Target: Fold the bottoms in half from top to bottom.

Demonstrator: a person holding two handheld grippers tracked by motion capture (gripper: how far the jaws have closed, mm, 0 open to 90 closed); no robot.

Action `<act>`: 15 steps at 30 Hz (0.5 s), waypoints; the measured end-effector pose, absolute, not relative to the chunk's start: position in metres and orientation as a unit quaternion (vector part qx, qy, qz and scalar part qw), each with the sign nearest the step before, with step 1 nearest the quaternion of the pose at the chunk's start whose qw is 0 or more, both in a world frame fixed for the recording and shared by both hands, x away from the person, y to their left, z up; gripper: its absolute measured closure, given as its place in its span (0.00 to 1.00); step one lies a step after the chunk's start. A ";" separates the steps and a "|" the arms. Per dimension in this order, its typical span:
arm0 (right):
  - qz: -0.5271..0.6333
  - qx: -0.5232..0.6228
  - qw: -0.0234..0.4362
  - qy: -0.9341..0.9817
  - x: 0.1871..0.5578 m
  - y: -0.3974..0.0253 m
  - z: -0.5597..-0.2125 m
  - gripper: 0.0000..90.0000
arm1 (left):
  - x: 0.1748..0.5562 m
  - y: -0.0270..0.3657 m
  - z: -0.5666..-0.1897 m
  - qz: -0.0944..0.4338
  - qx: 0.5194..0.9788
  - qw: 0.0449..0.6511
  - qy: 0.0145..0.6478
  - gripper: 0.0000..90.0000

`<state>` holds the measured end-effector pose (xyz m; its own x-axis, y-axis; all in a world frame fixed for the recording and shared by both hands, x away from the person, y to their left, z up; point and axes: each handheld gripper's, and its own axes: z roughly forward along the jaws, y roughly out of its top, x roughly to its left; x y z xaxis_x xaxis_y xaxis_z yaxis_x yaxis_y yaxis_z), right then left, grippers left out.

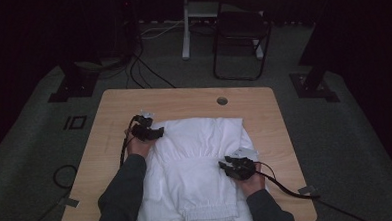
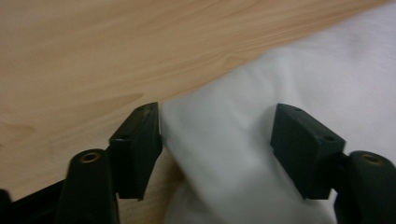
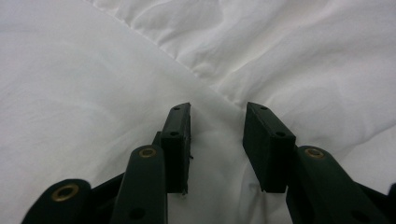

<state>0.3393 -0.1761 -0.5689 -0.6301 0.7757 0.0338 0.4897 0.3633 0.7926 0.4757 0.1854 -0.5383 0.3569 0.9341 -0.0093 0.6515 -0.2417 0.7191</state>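
A crumpled white cloth garment [image 1: 199, 165] lies on the light wooden table with rounded corners [image 1: 114, 106], spread from the middle of the high view down to its bottom edge, where a gathered, ribbed band sits between the person's two grey sleeves. The far edge of the garment runs roughly level across the centre of the frame, and its right side bunches into folds.

The left gripper [image 1: 161, 132], black and held in the person's left hand [image 1: 137, 146], sits left of centre in the high view, at the upper left corner of the garment. In the left gripper view [image 2: 217, 135] its jaws stand wide apart — one at the lower left, right at the edge of the white fabric [image 2: 289, 70] where it meets bare wood [image 2: 93, 51], the other at the lower right, over the cloth. A rounded corner of fabric lies between them; nothing is clamped.

The right gripper [image 1: 223, 163] sits right of centre in the high view, over the right side of the garment, with the right hand [image 1: 251, 182] behind it. In the right gripper view [image 3: 218, 123] its jaws are parted by a narrower gap, hovering close over a creased seam of the white cloth [image 3: 93, 102] — not gripping it.
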 end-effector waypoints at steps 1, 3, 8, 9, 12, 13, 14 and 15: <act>0.406 0.393 0.176 0.806 0.339 -0.176 -0.569 0.68 | 0.477 0.185 -0.540 0.219 0.759 0.322 0.521 0.33; 0.407 0.393 0.175 0.806 0.339 -0.176 -0.569 0.68 | 0.481 0.186 -0.543 0.213 0.762 0.323 0.519 0.31; 0.406 0.393 0.175 0.806 0.339 -0.176 -0.569 0.68 | 0.485 0.190 -0.549 0.185 0.757 0.339 0.527 0.27; 0.406 0.393 0.176 0.806 0.339 -0.176 -0.569 0.68 | 0.483 0.189 -0.550 0.190 0.759 0.338 0.523 0.28; 0.404 0.390 0.179 0.808 0.339 -0.176 -0.569 0.68 | 0.476 0.189 -0.550 0.177 0.764 0.355 0.508 0.50; 0.404 0.391 0.178 0.808 0.338 -0.176 -0.569 0.68 | 0.474 0.188 -0.550 0.170 0.765 0.361 0.505 0.59; 0.404 0.391 0.179 0.807 0.337 -0.176 -0.569 0.68 | 0.472 0.188 -0.551 0.164 0.765 0.368 0.503 0.68; 0.403 0.391 0.179 0.808 0.336 -0.176 -0.569 0.68 | 0.470 0.188 -0.551 0.164 0.764 0.371 0.502 0.74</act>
<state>0.3363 -0.1756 -0.5690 -0.6307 0.7756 0.0260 0.4867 0.3692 0.7917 0.4695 0.1879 -0.5512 0.4427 0.8885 -0.1209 0.6446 -0.2216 0.7317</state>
